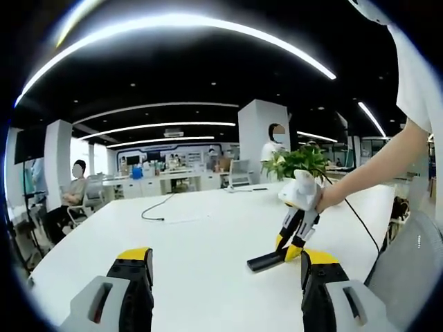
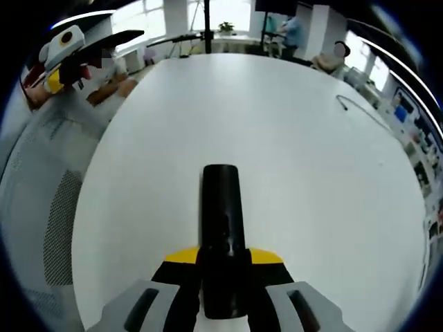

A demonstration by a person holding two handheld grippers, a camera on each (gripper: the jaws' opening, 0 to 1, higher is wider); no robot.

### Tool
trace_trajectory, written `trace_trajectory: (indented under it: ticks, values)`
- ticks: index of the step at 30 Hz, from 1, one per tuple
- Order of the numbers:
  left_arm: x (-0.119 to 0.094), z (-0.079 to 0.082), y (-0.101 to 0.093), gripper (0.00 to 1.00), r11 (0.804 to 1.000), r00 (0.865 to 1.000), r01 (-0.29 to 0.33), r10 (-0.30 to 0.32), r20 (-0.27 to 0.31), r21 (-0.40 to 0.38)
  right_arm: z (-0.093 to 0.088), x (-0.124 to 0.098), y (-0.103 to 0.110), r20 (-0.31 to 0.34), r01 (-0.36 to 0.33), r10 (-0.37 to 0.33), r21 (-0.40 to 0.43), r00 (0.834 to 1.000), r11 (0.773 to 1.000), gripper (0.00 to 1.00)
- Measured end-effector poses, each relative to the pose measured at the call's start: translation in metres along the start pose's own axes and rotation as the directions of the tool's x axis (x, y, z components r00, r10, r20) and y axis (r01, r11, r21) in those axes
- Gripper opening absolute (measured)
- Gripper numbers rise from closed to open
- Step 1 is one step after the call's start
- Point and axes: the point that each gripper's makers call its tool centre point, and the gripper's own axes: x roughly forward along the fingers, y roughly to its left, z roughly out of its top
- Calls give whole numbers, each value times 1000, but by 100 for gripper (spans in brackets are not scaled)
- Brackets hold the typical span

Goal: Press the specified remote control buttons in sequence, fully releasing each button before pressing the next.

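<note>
Gripping the remote [image 2: 221, 235] near its rear end, the right gripper [image 2: 223, 266] had its jaws clamped on the black body, which lay flat on the table [image 2: 311, 180] with its far end pointing away over the white top. The left gripper [image 1: 221, 277] hung above the table on the near side of the remote, jaws apart and empty — no button was under pressure. Risks noted: the clamp covered part of the button face, so a target could be blocked; a hard press on the free end could pivot the remote in the jaws — or register twice without a full release.
</note>
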Motion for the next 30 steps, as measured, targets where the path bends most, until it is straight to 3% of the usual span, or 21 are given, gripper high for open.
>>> trace_trajectory:
  ticks: [30]
  values:
    - [2,-4,2,91,1000,1000,-3,2,-13,-18,4,2,-43,-9,-9,9,-15,1000,1000,21]
